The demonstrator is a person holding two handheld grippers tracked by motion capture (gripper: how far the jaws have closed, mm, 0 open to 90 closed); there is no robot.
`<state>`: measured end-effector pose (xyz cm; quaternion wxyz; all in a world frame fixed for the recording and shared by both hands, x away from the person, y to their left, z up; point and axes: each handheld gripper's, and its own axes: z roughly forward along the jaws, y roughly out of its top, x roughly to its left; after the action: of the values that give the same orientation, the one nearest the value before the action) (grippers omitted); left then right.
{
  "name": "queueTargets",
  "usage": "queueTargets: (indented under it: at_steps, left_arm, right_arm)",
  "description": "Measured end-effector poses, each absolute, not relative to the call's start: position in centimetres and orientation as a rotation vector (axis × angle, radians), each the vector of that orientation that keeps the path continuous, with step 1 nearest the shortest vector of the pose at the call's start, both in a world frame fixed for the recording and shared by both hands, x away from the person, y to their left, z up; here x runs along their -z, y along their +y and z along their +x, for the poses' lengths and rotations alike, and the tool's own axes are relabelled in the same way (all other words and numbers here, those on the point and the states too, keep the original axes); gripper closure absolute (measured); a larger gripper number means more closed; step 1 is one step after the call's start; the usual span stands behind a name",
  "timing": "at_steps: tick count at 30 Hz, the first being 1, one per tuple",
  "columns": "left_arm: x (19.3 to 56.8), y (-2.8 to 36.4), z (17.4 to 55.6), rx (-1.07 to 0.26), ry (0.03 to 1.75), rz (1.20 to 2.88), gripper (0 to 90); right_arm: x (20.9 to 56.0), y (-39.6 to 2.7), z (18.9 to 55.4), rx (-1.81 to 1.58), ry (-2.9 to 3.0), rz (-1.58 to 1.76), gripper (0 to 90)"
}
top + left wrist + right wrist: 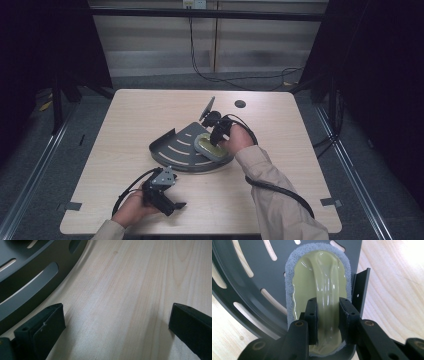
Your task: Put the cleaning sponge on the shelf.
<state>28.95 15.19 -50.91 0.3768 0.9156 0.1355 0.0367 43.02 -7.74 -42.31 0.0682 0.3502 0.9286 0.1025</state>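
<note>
High view first, and I start at my left: my left gripper (170, 202) lies low over the near part of the wooden table (130, 120), held in my left hand (131, 210), its jaws pointing right along the tabletop. Left gripper view shows those two jaws standing wide apart with bare wood between them and nothing held, and the curved edge of the dark slotted tray (30, 272) just beyond the jaw at that picture's left.

Moving right in the high view, the tray (175, 147) sits near the table's middle, a fan-shaped metal piece with long slots and upturned walls at its straight sides. On its right part lies the scrubber (209, 146), an oval pad with a grey fibrous base and a yellow-green glossy top.

Further right, my right gripper (216, 141) comes down on the scrubber from the far side, with my right hand (237, 140) behind it. Right gripper view shows it best: the scrubber (319, 287) lies flat on the tray (257, 272), close beside one upturned wall, and my two jaws are clamped on the raised yellow-green ridge that runs along its top, pads pressing it from both sides.
</note>
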Motion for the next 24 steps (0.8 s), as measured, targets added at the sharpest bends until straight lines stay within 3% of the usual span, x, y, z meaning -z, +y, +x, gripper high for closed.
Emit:
queueTargets:
  at_steps: [24]
  left_arm:
    - [50.9,15.2,28.94,-0.093,0.349,2.344,0.0]
  right_arm:
    - [42.74,-7.53,43.1,-0.315,2.786,1.075,70.7]
